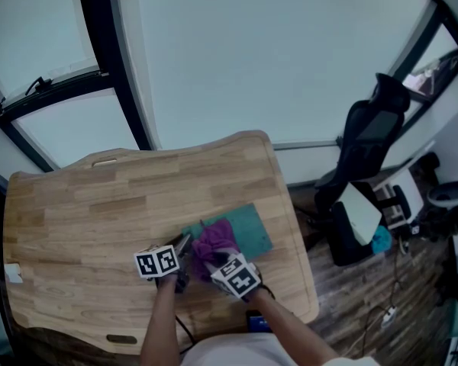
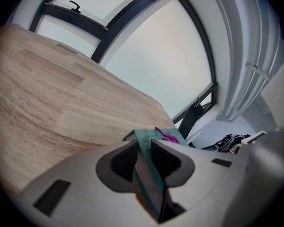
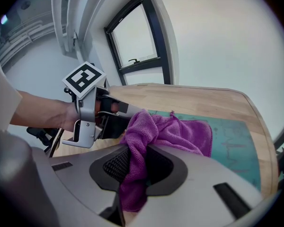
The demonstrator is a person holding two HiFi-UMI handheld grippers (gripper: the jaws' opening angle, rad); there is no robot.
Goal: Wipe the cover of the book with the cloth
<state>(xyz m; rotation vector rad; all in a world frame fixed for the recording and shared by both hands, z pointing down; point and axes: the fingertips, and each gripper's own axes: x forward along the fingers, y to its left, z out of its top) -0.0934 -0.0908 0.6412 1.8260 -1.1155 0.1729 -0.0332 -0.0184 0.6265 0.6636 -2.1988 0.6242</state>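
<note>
**Head view.** A wooden table (image 1: 76,212) stands before a tall window (image 1: 275,52). The teal book (image 1: 253,227) lies flat on the table's near right part. The purple cloth (image 1: 214,239) is bunched on the book's left half. The left gripper (image 1: 182,248) meets the book's left edge. The right gripper (image 1: 208,259) sits just beside it at the cloth, so the two tools are close together. From up here the jaws are small and dark. They seem to be gripping, but this view alone doesn't settle it. A black chair (image 1: 370,139) stands on the floor to the right, well apart from the table.

**Left gripper view.** The jaws are clamped on the book (image 2: 149,174). Its teal edge runs straight between the two pads, and both pads press on it. Past the book's far end a scrap of cloth (image 2: 166,135) peeks out. Bare table stretches away to the left.

**Right gripper view.** The jaws are closed on a fold of the cloth (image 3: 137,174), which fills the gap between the pads and hangs below them. The rest of the cloth spreads forward and lies on the book's cover (image 3: 232,141) — touching it, and covering the near left part. The far right of the cover is bare. At the left is the other gripper with a hand (image 3: 38,112) behind it. Its tip reaches in behind the cloth, where the book's edge is hidden.
</note>
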